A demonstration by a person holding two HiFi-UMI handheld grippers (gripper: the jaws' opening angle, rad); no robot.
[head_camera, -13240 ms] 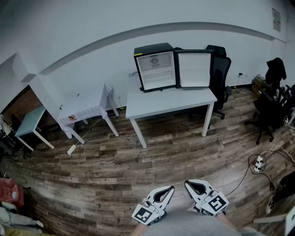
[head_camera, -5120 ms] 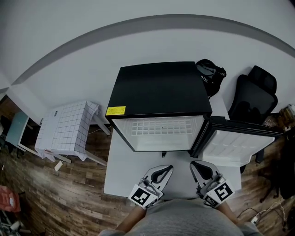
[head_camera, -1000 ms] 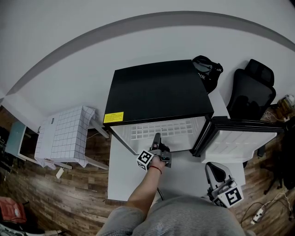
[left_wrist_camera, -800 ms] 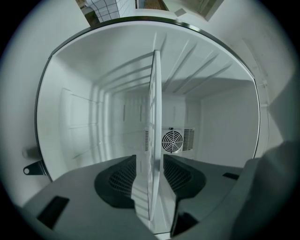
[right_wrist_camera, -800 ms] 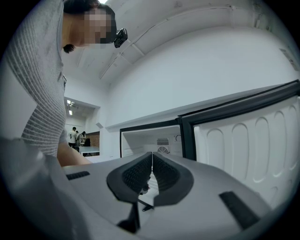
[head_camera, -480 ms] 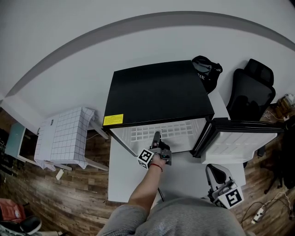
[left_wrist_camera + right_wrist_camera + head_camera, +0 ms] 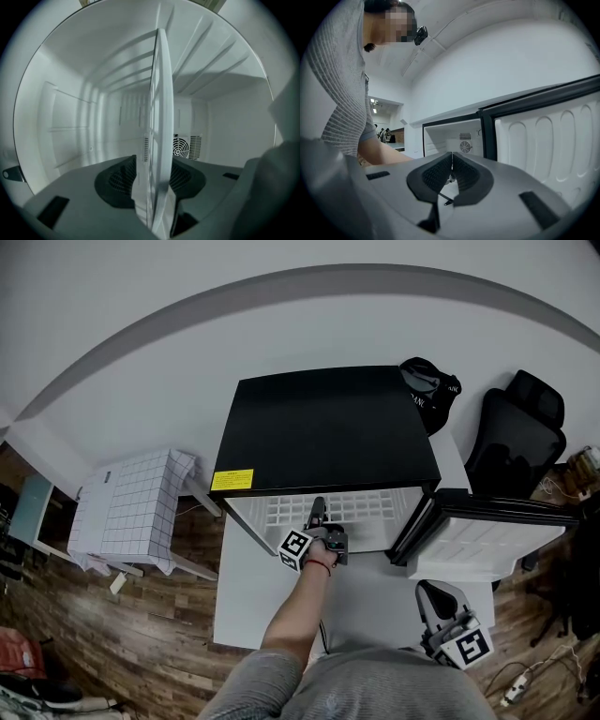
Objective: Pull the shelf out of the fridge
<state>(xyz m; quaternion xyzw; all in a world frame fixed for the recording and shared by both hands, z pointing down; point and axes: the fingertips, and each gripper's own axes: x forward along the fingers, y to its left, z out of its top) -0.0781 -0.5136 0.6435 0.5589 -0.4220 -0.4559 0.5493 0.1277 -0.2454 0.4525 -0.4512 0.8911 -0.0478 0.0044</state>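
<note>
Left tongs (image 7: pixel 157 204) pinch the shelf (image 7: pixel 161 117) by its front edge; right tongs (image 7: pixel 451 174) rest closed, empty. I'd pull straight out and level, since it probably rides the side grooves (image 7: pixel 211 56).

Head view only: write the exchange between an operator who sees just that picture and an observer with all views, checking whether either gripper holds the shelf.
Operator: Is the left gripper gripping the shelf?
Observer: Yes, its jaws are shut on the shelf's front edge.
Operator: Does the right gripper hold anything?
Observer: No, its jaws are together with nothing between them.
Operator: What else shows inside the fridge?
Observer: A round fan grille on the back wall.
</note>
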